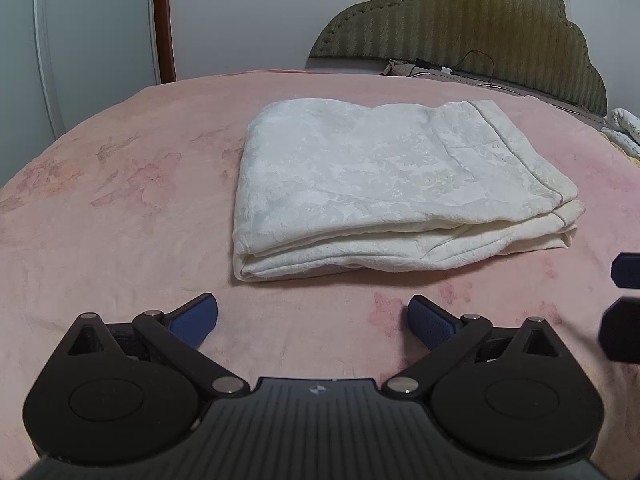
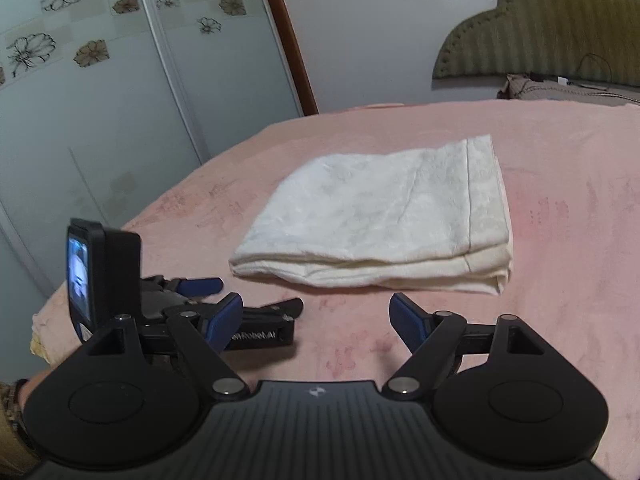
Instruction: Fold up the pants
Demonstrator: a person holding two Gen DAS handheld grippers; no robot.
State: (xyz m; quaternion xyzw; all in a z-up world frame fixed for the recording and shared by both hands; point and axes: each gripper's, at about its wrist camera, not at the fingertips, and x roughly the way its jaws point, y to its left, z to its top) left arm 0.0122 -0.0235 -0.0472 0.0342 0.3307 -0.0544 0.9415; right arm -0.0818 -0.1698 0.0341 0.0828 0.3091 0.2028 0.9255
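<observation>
Pants [image 1: 384, 192], white and already folded into a compact stack, lie mid-bed on the pink blanket [image 1: 120, 220]; just short of them the left gripper [image 1: 312, 320] and right gripper [image 2: 316, 316] hover, jaws wide and empty, so I judge folding finished and only withdrawal remaining.

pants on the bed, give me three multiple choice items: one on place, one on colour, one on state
1. Where do the pants lie?
A. on the pink blanket
B. on the floor
C. over the headboard

2. What colour are they?
A. navy
B. cream white
C. red

3. What holds them?
A. left gripper
B. right gripper
C. neither

Key: A, blanket shows all round them; B, pale cream cloth in both views; C, both sets of jaws stand open short of the folded stack.
</observation>
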